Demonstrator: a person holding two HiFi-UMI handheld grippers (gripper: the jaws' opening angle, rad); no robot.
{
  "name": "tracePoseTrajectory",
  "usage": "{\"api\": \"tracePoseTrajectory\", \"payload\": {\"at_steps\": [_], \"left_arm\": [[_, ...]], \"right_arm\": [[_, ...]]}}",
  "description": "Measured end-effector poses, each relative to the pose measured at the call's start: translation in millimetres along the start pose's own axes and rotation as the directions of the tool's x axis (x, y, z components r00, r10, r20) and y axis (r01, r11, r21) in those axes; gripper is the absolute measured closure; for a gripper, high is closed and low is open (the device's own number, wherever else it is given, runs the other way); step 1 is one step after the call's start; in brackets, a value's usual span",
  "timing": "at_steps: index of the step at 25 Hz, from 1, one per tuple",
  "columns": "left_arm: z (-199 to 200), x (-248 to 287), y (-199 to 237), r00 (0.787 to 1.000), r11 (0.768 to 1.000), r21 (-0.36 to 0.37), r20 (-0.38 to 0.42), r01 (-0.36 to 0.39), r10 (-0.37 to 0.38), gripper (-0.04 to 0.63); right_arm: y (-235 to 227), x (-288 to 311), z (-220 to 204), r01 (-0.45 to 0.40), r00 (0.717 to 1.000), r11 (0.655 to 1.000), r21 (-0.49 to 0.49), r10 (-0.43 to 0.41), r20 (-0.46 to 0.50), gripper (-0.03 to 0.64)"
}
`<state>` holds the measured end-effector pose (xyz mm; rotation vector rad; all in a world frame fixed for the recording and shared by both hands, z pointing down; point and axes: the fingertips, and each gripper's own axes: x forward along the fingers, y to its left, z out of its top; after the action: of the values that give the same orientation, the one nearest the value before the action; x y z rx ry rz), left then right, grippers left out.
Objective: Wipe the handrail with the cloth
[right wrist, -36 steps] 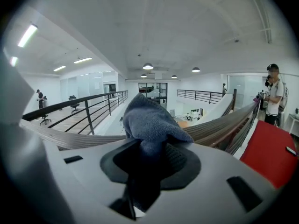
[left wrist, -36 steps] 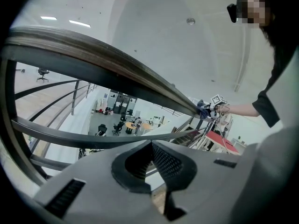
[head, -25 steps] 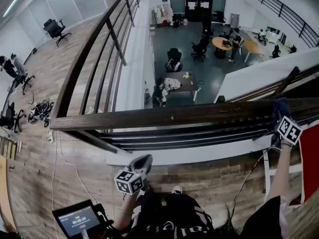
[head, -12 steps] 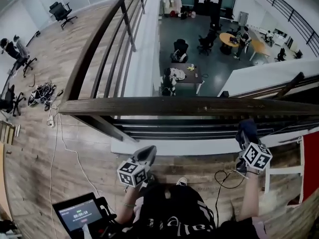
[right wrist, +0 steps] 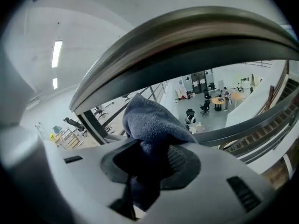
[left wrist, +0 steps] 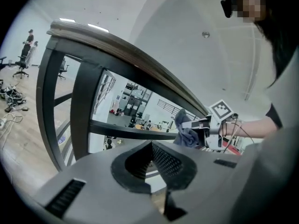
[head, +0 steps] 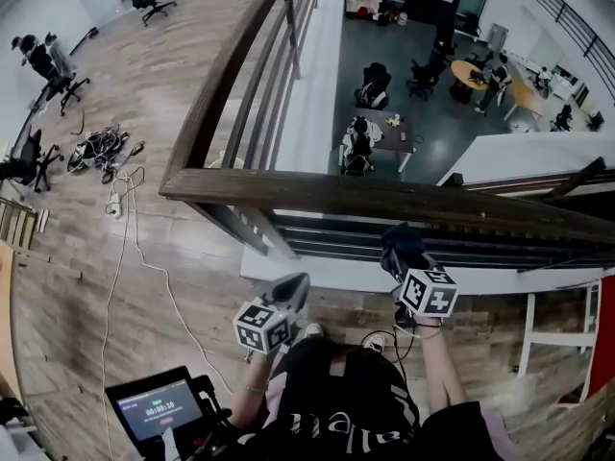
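Handrail (head: 317, 196) of dark wood is seen running across the head view from left to right, carried on black bars (head: 288, 99). A second run leads away from its left end toward the top.

The cloth (head: 401, 241), dark blue, is held pinched between the jaws of the right gripper (head: 405, 257), and a bunched fold is pushed out past the jaw tips. In the right gripper view the cloth (right wrist: 149, 125) is seen filling the gap between the jaws of the right gripper (right wrist: 150, 164), with the handrail (right wrist: 187, 36) arching above it and a strip of background visible between the two. The cloth is thus placed just under the near side of the rail, close to it; contact cannot be made out.

The right forearm (head: 437, 363) is raised from the body and stretched toward the railing, so that the gripper is pointed up at the rail with its marker cube (head: 428, 292) turned to the camera.

The left gripper (head: 296, 284) is kept lower and nearer the body on a bent left forearm (head: 252, 392), tilted up toward the railing and well short of it. In its own view the jaws of the left gripper (left wrist: 152, 160) are brought together with nothing between them. Beyond them the handrail (left wrist: 131, 55), the right gripper (left wrist: 202, 126) and the cloth (left wrist: 186, 133) are shown.

A screen (head: 154, 413) is seen at lower left, and cables (head: 106, 147) lie on the wooden floor (head: 163, 75).
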<state>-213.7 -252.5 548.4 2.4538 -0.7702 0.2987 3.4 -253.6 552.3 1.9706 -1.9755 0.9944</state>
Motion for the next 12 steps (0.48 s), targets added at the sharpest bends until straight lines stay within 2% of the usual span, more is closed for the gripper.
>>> {"api": "tracePoseTrajectory", "payload": {"at_steps": [3, 9, 12], "left_arm": [[17.5, -28.9, 44.2, 1.000, 1.000, -0.013, 0.005, -0.019, 0.019, 0.594], [3.7, -36.8, 60.1, 0.999, 0.998, -0.032, 0.012, -0.053, 0.053, 0.594], [2.2, -43.6, 70.9, 0.998, 0.997, -0.048, 0.016, -0.064, 0.065, 0.594]], "right_arm": [[86.0, 51.2, 1.3, -0.059, 0.997, 0.997, -0.042, 0.057, -0.051, 0.508], [146.9, 108.4, -16.9, -0.136, 0.982, 0.984, -0.112, 0.119, -0.150, 0.508], [171.5, 134.8, -20.9, -0.156, 0.974, 0.982, -0.110, 0.134, -0.180, 0.508]]}}
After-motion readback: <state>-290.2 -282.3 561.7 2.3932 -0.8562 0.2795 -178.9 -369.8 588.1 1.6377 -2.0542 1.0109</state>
